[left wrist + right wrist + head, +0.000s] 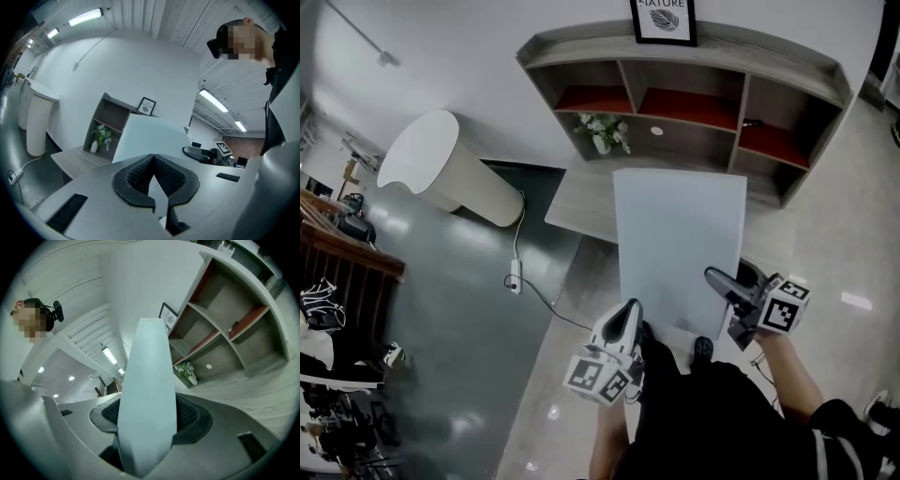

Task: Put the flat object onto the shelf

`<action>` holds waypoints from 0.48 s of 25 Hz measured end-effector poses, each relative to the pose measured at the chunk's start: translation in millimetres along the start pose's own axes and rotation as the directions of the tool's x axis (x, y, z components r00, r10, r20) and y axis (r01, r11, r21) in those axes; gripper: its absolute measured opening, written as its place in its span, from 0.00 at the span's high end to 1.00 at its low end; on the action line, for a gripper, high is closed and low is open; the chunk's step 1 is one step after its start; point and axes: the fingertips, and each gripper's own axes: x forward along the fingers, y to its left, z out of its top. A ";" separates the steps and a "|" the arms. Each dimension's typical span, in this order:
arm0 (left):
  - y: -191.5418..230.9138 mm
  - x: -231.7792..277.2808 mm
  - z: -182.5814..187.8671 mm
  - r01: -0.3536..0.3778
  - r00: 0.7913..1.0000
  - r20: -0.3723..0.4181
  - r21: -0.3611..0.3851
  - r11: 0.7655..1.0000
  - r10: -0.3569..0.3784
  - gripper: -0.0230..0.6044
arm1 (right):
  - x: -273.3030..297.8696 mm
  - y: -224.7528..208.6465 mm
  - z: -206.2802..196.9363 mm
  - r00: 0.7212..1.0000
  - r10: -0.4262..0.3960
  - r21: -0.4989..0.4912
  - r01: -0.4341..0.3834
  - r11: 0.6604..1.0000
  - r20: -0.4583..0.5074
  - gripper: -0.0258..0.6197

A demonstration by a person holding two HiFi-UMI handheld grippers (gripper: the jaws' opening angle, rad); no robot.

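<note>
A large flat pale blue-grey board is held up in front of me, tilted toward the shelf. My left gripper is shut on its near left edge, and in the left gripper view the pads meet on the thin board. At the near right edge my right gripper clamps the board, which fills the gap between its jaws. The grey wooden shelf with red-backed compartments stands against the wall beyond the board's far end.
A potted plant in a white vase stands in a lower left compartment. A framed print sits on the shelf top. A low grey ledge juts out at the shelf's foot. A white rounded stand and a floor cable are left.
</note>
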 end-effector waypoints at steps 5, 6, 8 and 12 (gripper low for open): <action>44.8 6.2 27.2 0.033 0.999 0.012 0.009 0.999 -0.033 0.94 | 44.1 8.1 15.3 0.999 -0.018 -0.030 0.018 0.999 0.028 0.53; 54.9 7.9 32.9 0.040 0.999 0.014 0.011 0.999 -0.040 0.94 | 53.9 10.2 18.8 0.999 -0.019 -0.035 0.020 0.999 0.034 0.53; 73.6 10.4 45.0 0.055 0.998 0.019 0.016 0.998 -0.055 0.94 | 73.6 14.3 25.0 0.999 -0.023 -0.045 0.025 0.999 0.049 0.53; 108.9 12.0 65.7 0.082 0.996 0.033 0.019 0.996 -0.082 0.94 | 112.9 21.1 35.0 0.997 -0.029 -0.072 0.034 0.997 0.070 0.53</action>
